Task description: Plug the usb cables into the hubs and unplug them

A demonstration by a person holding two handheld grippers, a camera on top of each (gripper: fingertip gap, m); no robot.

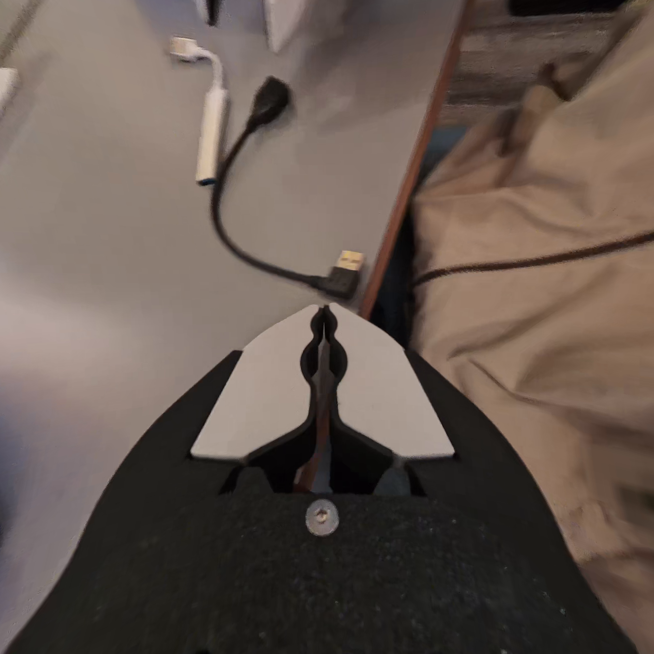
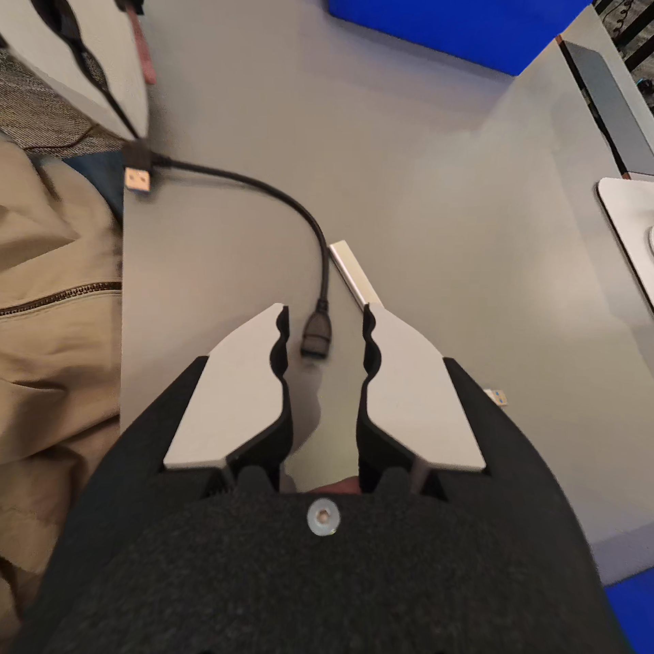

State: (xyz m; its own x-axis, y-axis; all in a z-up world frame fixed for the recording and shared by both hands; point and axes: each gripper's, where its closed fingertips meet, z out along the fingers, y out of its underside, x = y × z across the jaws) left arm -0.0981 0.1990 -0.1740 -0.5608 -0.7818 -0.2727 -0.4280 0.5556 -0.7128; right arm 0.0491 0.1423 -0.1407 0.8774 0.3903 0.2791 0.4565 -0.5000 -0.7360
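A short black USB cable [image 1: 226, 198] lies on the grey table [image 1: 106, 247]. Its gold plug [image 1: 348, 263] sits at the table's edge, its black socket end [image 1: 270, 97] farther off. A silver hub [image 1: 212, 131] with a white lead lies beside the cable. My left gripper [image 1: 323, 308] is shut, its tips right behind the plug; nothing shows between the jaws. It also shows in the right wrist view [image 2: 136, 138], tip against the plug [image 2: 138, 173]. My right gripper [image 2: 325, 311] is open above the socket end [image 2: 315, 332], with the hub [image 2: 354, 279] by its right finger.
The table's wooden edge [image 1: 407, 198] runs beside a beige jacket [image 1: 531, 283] with a dark cord over it. A blue panel [image 2: 460, 32] stands at the far side. A white flat slab [image 2: 630, 230] lies at the right. The hub's own plug [image 2: 497, 396] pokes out near my right finger. The tips of one gripper are about 15 centimetres away from the tips of the other.
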